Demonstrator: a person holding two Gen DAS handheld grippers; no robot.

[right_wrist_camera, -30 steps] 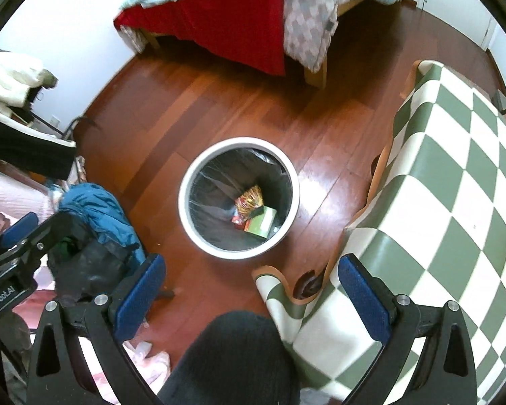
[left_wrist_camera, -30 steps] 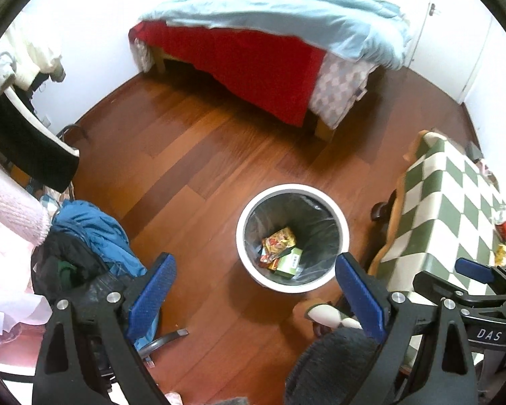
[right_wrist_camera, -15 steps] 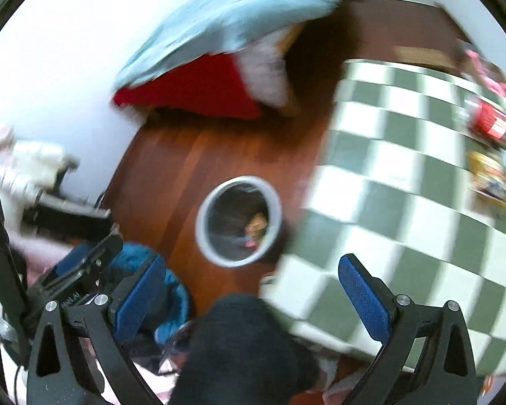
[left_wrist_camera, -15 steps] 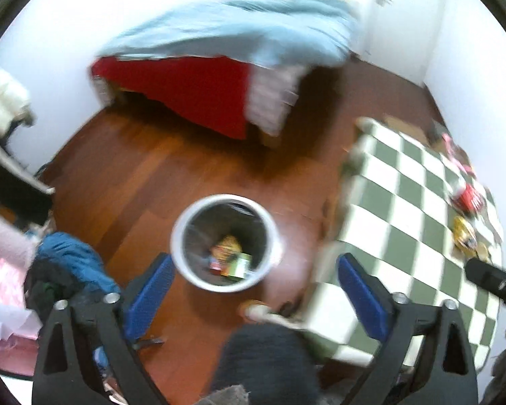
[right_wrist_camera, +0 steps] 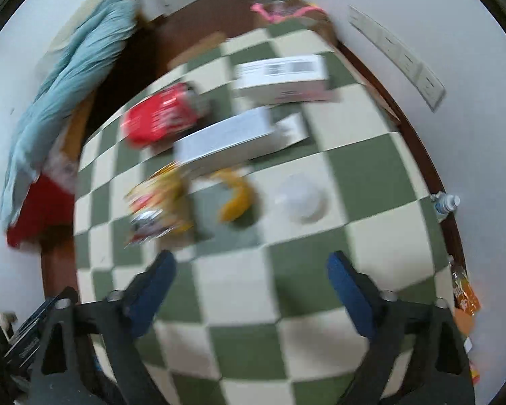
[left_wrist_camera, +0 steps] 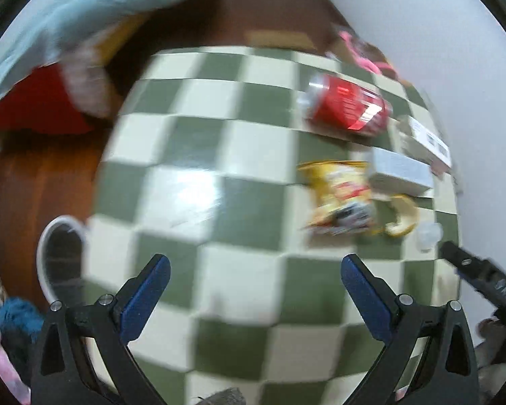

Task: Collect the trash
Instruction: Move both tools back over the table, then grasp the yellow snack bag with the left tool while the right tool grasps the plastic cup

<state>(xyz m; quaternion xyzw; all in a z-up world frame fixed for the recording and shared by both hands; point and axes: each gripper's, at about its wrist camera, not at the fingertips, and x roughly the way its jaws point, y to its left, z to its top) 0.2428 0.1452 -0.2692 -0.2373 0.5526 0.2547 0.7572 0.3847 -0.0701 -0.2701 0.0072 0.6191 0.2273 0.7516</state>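
Both views are motion-blurred and look down on a green-and-cream checked table (left_wrist_camera: 185,182) (right_wrist_camera: 371,175). On it lie a red can (left_wrist_camera: 345,106) (right_wrist_camera: 162,116), a yellow snack wrapper (left_wrist_camera: 340,199) (right_wrist_camera: 157,202), a banana peel (left_wrist_camera: 403,216) (right_wrist_camera: 236,199), a clear plastic lid (right_wrist_camera: 302,199) (left_wrist_camera: 428,234) and two white boxes (left_wrist_camera: 399,172) (right_wrist_camera: 281,74). My left gripper (left_wrist_camera: 254,275) hangs open over bare table, short of the wrapper. My right gripper (right_wrist_camera: 251,270) hovers just short of the peel and lid; its jaws are closing with nothing between them. The white-rimmed bin (left_wrist_camera: 60,260) stands on the floor at the left.
A bed with a blue blanket (left_wrist_camera: 84,10) (right_wrist_camera: 67,77) and red cover stands beyond the table. A wall borders the table's right side. A small bottle (right_wrist_camera: 447,202) and an orange packet (right_wrist_camera: 465,297) lie along that wall. Clothes (left_wrist_camera: 15,317) are piled lower left.
Both grippers have swung right, from over the bin to above the checked table, and rolled as they went. The trash on the table has come into close view; the bin slid to the left edge.
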